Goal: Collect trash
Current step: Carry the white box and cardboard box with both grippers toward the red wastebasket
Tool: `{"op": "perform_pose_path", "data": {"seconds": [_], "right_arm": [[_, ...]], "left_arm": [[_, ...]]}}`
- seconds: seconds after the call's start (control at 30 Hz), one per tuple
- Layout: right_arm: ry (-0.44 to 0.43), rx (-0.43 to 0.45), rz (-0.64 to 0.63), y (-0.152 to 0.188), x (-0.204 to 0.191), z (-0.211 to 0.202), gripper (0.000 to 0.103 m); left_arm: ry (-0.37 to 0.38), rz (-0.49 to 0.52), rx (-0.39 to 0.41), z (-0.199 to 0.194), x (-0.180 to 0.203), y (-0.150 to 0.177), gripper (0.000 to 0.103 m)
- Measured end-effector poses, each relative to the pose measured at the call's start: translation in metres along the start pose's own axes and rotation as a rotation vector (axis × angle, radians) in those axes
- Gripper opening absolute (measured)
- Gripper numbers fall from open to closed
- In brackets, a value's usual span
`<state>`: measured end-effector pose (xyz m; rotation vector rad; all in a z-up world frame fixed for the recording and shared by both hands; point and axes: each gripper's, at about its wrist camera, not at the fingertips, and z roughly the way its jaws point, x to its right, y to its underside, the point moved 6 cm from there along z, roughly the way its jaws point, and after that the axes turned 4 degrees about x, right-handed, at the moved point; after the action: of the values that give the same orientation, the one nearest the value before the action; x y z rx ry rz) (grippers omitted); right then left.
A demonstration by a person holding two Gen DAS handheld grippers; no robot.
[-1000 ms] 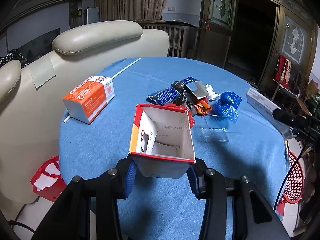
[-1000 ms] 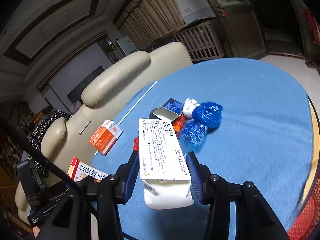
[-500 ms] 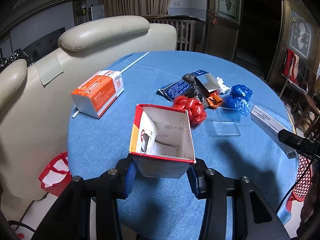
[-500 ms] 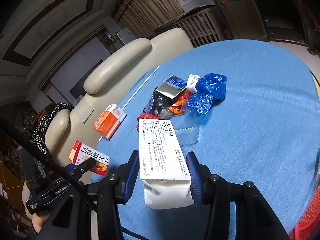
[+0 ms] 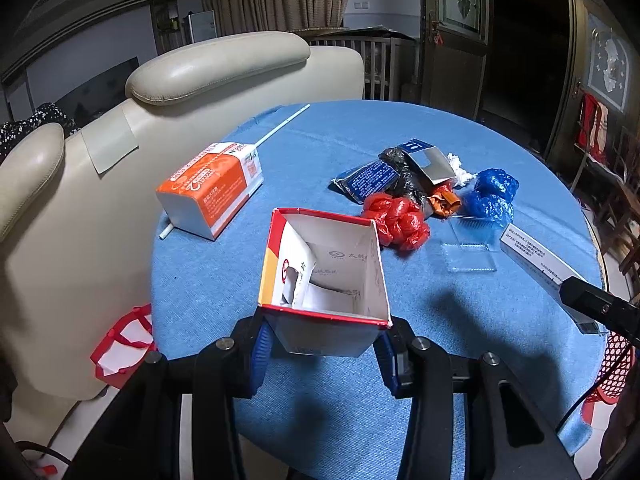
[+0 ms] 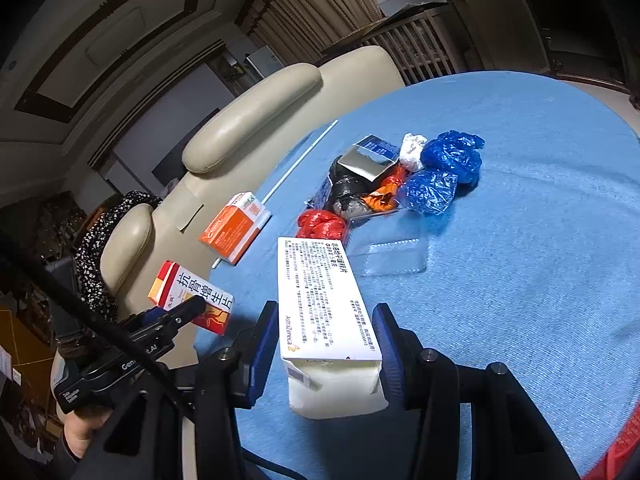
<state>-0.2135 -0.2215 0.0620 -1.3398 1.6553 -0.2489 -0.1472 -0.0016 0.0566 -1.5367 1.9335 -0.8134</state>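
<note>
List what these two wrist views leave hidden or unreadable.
- Left wrist view: bottom of the open red-edged carton, hidden by its own walls.
- Right wrist view: small print on the white box, too fine to read.
- Both views: where collected trash goes; no bin recognisable.
- Black bag: contents hidden.

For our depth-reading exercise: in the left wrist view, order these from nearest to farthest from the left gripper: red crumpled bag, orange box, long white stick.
1. red crumpled bag, just beyond the left gripper, slightly right.
2. orange box, farther, left.
3. long white stick, at the table's far edge, behind the box.
</note>
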Motion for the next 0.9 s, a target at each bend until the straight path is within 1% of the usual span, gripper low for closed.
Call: {"op": "perform_pose_path", "data": {"seconds": [0.2,0.37,0.6,0.73,0.9], "right_arm": [[-0.015,0.015,0.0,0.0,-0.004,-0.005,0.05],[-0.011,0.016,0.002,0.002,-0.004,-0.007,0.05],[-0.006,0.041,0.017,0.001,0.001,-0.017,0.05],[0.009,0.045,0.017,0.0,0.005,-0.025,0.05],[0.047,0.069,0.021,-0.003,0.011,-0.04,0.05]], "left_arm": [[-0.01,0.003,0.007,-0.004,0.0,0.0,0.047],[0.0,0.005,0.017,-0.008,0.004,-0.001,0.047],[0.015,0.026,0.028,-0.01,0.016,-0.006,0.047],[0.041,0.02,0.04,-0.011,0.025,-0.011,0.047],[0.089,0.039,0.044,-0.007,0.043,-0.015,0.047]]}}
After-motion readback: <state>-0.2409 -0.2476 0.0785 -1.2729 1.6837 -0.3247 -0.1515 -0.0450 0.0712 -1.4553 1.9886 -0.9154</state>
